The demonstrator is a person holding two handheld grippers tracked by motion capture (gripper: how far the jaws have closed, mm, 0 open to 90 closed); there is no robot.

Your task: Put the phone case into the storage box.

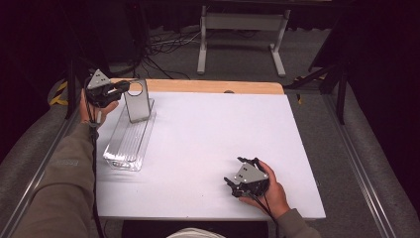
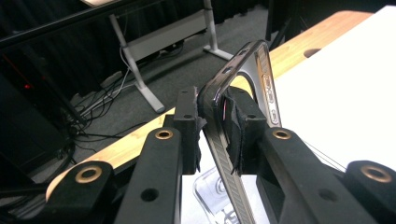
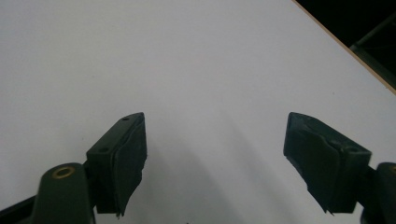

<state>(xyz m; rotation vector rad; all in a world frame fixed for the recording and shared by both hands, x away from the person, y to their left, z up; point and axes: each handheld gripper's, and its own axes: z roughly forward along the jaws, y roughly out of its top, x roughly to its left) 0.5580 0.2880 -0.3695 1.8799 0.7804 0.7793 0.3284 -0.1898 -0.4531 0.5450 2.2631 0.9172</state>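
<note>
A grey metal stand (image 1: 137,102) with a round hole near its top stands upright on the far end of a clear plastic tray (image 1: 128,144) at the table's left. My left gripper (image 1: 125,88) is shut on the stand's upper left edge. In the left gripper view the pads clamp the thin metal plate (image 2: 260,70) edge-on, with the clear tray (image 2: 208,190) below them. My right gripper (image 1: 235,172) rests low over the white table near the front right, held in a hand. In the right gripper view that gripper (image 3: 215,154) stands wide open with nothing between its fingers.
The white tabletop (image 1: 213,129) sits on a wooden board whose far edge (image 1: 213,87) shows behind it. Beyond the table are a white desk frame (image 1: 242,34) and cables on the floor. Dark metal rails run along both sides.
</note>
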